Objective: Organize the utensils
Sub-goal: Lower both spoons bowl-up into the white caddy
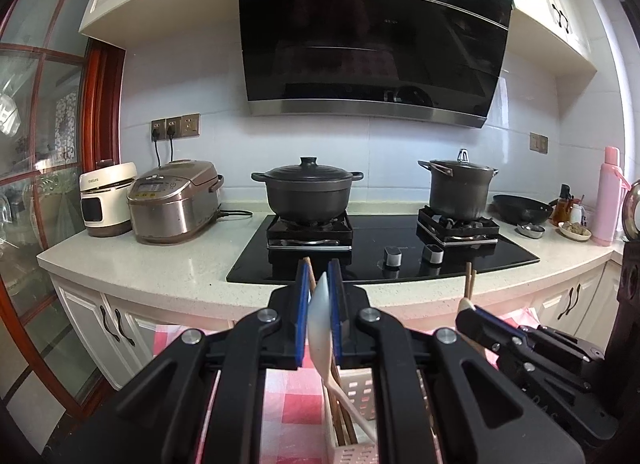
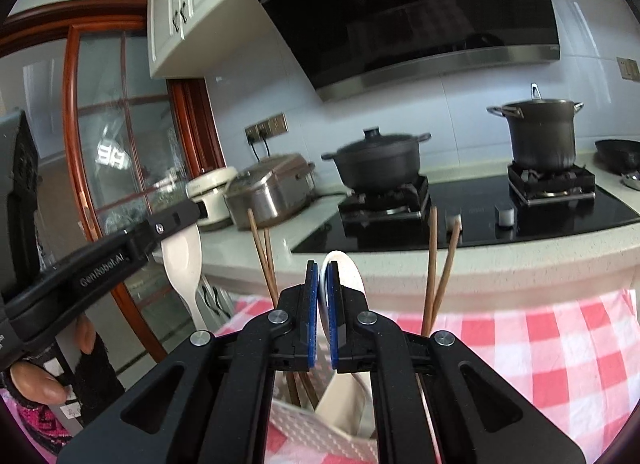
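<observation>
Between my left tongs (image 1: 324, 284) sits a smooth, matt white plastic spoon (image 1: 320, 328); my right tongs (image 2: 323, 288) pinch another spoon (image 2: 348, 276) of the same pale plastic. Both tongs are matt black plastic with blue rubbery pads (image 2: 312, 304) and shiny metal screws. Below them stands a perforated white plastic basket (image 2: 296, 424) with brown wooden chopsticks (image 2: 434, 264), on red-checked cloth (image 2: 540, 344). Ahead lie a glossy black glass hob (image 1: 372, 252) and speckled stone counter (image 1: 160, 264).

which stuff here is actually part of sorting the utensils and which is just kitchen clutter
Part of the job:
- left tool, shut on a white spoon
- right tool, shut on another white spoon
- wooden chopsticks
- slotted utensil basket

Just lying about:
- lidded black pot
- tall stockpot
- rice cooker
- pink flask
</observation>
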Tool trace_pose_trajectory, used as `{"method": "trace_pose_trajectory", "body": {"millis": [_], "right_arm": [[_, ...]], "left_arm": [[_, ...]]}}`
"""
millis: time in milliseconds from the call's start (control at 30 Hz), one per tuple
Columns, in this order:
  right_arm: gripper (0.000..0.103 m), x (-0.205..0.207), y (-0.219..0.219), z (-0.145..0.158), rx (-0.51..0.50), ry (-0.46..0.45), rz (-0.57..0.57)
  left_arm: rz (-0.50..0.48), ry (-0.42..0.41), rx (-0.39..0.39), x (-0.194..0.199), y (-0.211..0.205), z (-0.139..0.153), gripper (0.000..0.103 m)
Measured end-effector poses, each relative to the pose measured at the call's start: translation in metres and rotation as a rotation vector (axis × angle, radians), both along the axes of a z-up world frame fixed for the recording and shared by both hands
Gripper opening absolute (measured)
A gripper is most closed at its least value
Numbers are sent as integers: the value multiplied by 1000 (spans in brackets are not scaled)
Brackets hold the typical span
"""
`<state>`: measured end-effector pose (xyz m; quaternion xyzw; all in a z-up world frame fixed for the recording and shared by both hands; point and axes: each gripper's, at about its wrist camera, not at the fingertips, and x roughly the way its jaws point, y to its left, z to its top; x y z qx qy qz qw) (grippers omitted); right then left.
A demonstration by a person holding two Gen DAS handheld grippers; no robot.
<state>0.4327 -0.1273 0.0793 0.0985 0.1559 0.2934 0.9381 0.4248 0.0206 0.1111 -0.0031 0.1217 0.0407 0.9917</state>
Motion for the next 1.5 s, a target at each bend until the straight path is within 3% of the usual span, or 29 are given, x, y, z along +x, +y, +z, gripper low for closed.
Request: {"method": "trace_pose_trajectory", "body": {"millis": [133,667,1500], "right_arm": [[5,4,3,1,7,-46,3],[5,31,5,-15,120,-46,1],[5,40,0,-46,153,-12,-44]], "left_arm": [[13,-16,-2,3,2,3,9],[72,-35,-4,26,9,-8,9],[109,-25,22,37,4,-33,10]]}}
